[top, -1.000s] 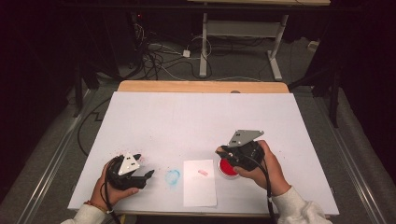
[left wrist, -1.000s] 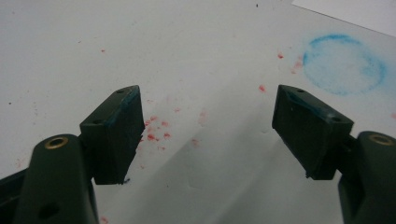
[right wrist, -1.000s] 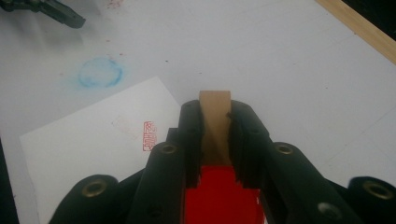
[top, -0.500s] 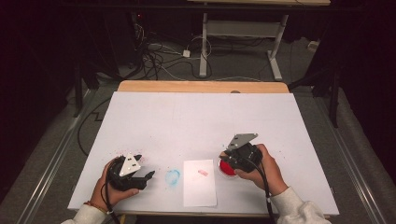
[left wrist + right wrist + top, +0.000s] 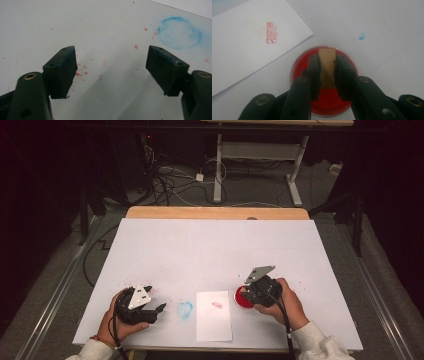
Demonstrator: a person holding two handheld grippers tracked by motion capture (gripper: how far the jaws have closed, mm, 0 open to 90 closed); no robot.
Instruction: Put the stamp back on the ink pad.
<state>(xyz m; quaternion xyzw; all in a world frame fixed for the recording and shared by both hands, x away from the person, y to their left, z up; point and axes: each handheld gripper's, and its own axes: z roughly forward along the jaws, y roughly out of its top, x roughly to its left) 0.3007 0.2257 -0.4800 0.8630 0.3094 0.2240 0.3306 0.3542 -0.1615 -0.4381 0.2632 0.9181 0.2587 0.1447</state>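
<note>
My right gripper (image 5: 327,72) is shut on a tan wooden stamp (image 5: 327,67) and holds it over the round red ink pad (image 5: 327,105), its far end down at the red surface. From above, that gripper (image 5: 250,292) sits over the ink pad (image 5: 242,301) at the table's front right. A white paper sheet (image 5: 214,316) lies just left of the pad and carries a red seal print (image 5: 271,32). My left gripper (image 5: 111,67) rests low over the table at the front left with its jaws wide open and nothing between them; the high view has it (image 5: 159,309) beside a blue ring stain (image 5: 185,309).
A white cover (image 5: 210,255) spreads over the wooden table (image 5: 215,212), with small red specks (image 5: 81,72) and the blue ring stain (image 5: 178,33) near the front. Cables and a desk frame (image 5: 255,165) lie on the dark floor beyond the far edge.
My right gripper has sunk with the stamp, down onto the red ink pad. The left gripper has stayed where it was.
</note>
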